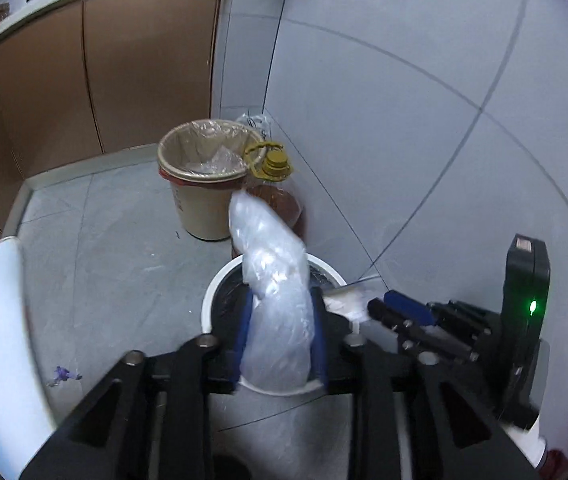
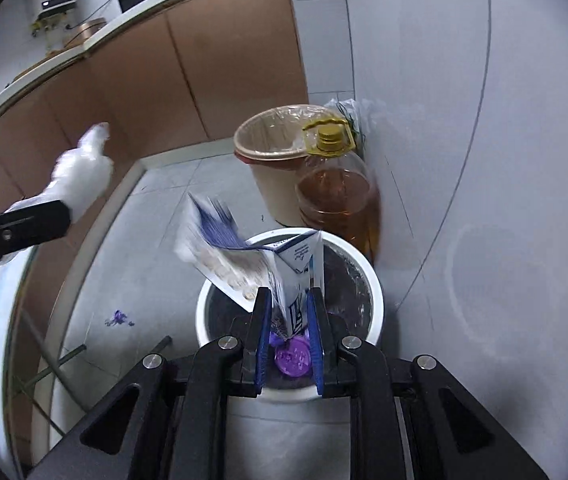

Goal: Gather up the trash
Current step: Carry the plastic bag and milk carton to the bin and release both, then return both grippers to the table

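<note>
My left gripper (image 1: 282,300) is shut on a crumpled clear plastic bag (image 1: 272,276) and holds it over the white bin (image 1: 220,284), which has a black liner. My right gripper (image 2: 289,300) is shut on a flattened white and blue carton (image 2: 240,256) with a purple cap (image 2: 293,354), held over the same white bin (image 2: 376,292). The right gripper also shows at the right of the left wrist view (image 1: 396,312). The left gripper's body (image 2: 16,228) and some white plastic (image 2: 80,176) show at the left of the right wrist view.
A beige bin (image 1: 204,184) with a clear liner stands behind the white bin, next to a big oil bottle (image 2: 336,192) with a yellow cap against the tiled wall. Brown cabinets (image 1: 84,80) run along the left. A purple scrap (image 2: 118,318) lies on the floor.
</note>
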